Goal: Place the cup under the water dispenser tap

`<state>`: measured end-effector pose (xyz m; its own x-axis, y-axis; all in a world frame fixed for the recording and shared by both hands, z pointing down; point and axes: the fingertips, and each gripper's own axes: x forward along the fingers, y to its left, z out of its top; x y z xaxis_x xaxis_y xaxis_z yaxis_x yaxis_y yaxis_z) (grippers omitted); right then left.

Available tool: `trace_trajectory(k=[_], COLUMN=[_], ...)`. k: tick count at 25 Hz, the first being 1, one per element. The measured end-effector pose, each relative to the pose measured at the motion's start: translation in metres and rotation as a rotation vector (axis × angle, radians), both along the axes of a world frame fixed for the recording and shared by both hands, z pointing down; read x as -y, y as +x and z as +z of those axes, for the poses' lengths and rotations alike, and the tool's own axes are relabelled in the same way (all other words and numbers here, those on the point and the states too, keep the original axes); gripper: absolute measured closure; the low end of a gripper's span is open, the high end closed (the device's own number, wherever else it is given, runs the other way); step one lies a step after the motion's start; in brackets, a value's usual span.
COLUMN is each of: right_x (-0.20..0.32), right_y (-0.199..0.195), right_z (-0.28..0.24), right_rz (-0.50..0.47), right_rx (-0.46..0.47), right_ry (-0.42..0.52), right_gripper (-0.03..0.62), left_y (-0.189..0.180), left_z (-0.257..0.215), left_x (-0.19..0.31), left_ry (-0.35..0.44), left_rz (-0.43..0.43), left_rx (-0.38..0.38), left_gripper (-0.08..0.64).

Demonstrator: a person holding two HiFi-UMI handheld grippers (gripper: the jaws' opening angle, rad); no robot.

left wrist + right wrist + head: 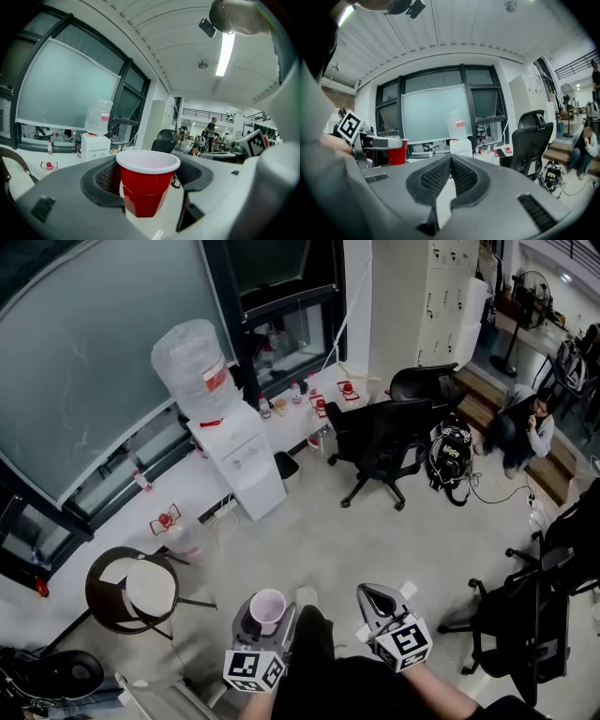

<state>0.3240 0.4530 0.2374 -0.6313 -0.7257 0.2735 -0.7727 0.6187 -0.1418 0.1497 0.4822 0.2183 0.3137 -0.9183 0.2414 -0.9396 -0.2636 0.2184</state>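
Note:
A red plastic cup (146, 186) with a white inside stands upright between the jaws of my left gripper (148, 165), which is shut on its sides. From the head view the cup (268, 610) and left gripper (267, 604) hang low at the bottom centre, above the floor. The white water dispenser (240, 454), topped by a clear bottle (192, 367), stands against the window wall well ahead of them. It shows small in the left gripper view as the dispenser (95, 146). My right gripper (379, 596) is beside the left one, shut and empty, its pads (440, 174) touching.
Black office chairs (380, 442) and a backpack (454, 452) stand right of the dispenser. A round brown chair (131, 592) is at the lower left, another black chair (525, 615) at the lower right. A person (525, 423) sits on steps at the far right.

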Motion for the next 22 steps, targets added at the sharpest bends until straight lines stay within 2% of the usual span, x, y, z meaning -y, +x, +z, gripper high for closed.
trace_trajectory(k=[5, 10, 15, 22], right_x=[0.032, 0.093, 0.171, 0.274], right_y=[0.003, 0.009, -0.002, -0.039], right_z=[0.007, 0.009, 0.006, 0.007], right_rz=[0.012, 0.044, 0.072, 0.052], right_rx=[-0.021, -0.05, -0.06, -0.059], right_ry=[0.025, 0.013, 0.026, -0.03], right_gripper=[0.594, 0.594, 0.594, 0.594], left_y=[-0.007, -0.019, -0.039, -0.071], left_z=[0.013, 0.015, 0.017, 0.01], left_x=[0.043, 0.102, 0.169, 0.268], left_ry=[-0.005, -0.009, -0.019, -0.032], left_rz=[-0.009, -0.013, -0.018, -0.002], left_rx=[-0.011, -0.006, -0.003, 0.012], left_gripper=[0.225, 0.225, 0.225, 0.225])
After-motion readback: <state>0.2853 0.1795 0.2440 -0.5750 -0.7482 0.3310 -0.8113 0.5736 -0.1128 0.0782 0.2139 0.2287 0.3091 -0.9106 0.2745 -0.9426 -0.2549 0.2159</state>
